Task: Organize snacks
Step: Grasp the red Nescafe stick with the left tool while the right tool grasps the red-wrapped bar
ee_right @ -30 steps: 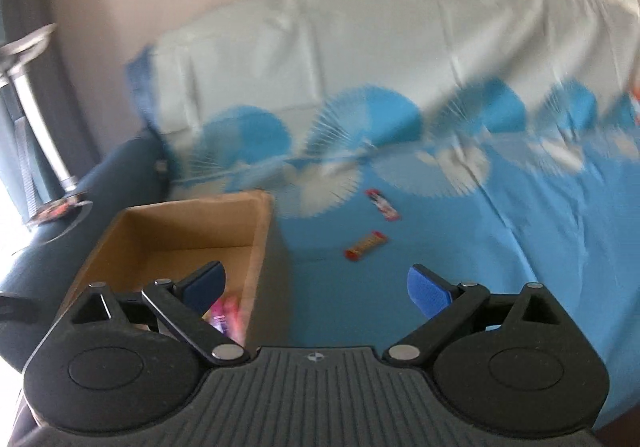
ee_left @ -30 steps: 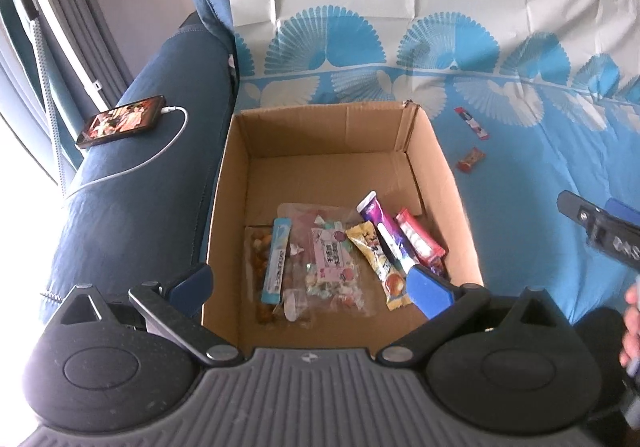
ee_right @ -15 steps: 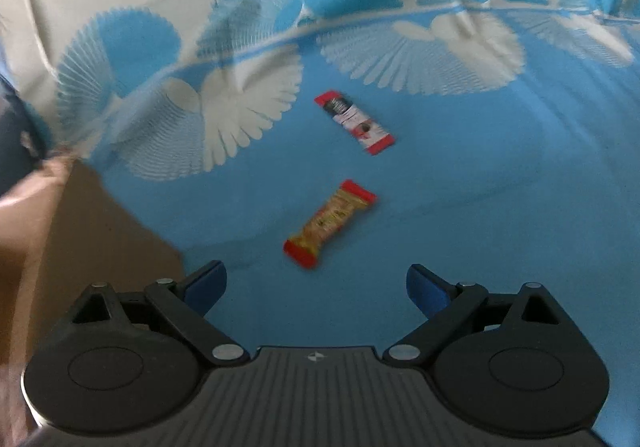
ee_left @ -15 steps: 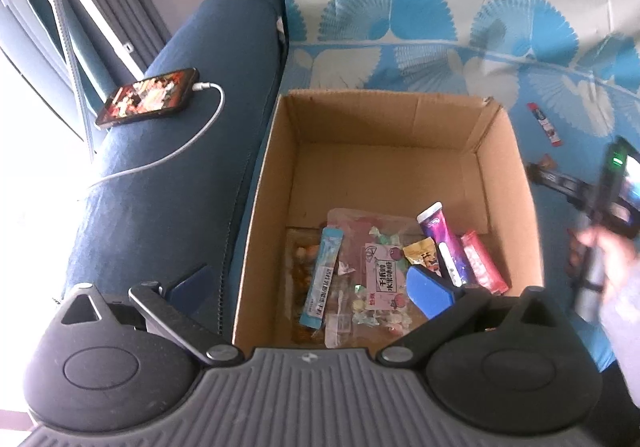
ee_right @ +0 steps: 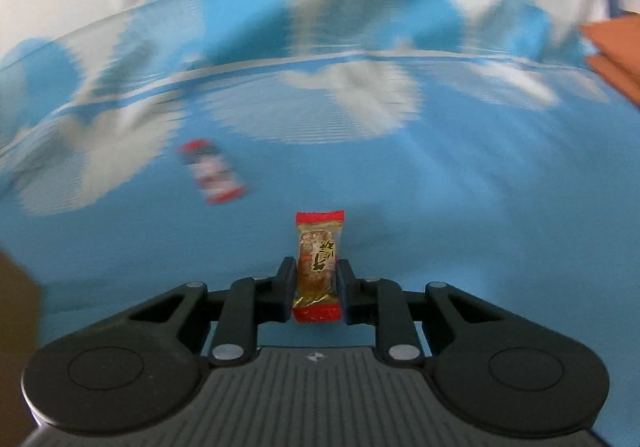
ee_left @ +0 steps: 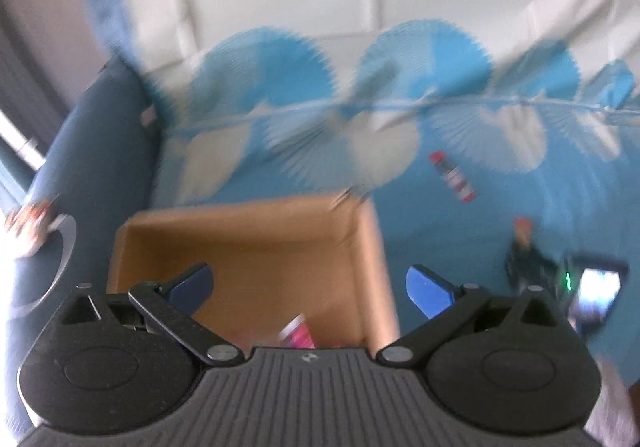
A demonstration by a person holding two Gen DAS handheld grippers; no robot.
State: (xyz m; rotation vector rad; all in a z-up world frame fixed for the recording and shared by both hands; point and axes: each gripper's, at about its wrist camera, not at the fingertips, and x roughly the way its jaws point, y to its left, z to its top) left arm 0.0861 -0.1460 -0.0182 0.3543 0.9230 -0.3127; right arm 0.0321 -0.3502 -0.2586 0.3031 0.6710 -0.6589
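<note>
the left tongs (ee_left: 308, 287) hang released over the cardboard box (ee_left: 248, 235), a pink packet (ee_left: 298, 335) inside; right of the box lies a red-white snack bar (ee_right: 212, 171), and further right the right tongs (ee_right: 318, 283) grip the peanut candy (ee_right: 319, 263)

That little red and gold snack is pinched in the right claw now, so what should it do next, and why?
Probably lift it and carry it left toward the cardboard box. The right gripper is shut on the red and gold snack, the box sits open with a pink packet inside, and the left gripper hangs open, holding nothing.
</note>
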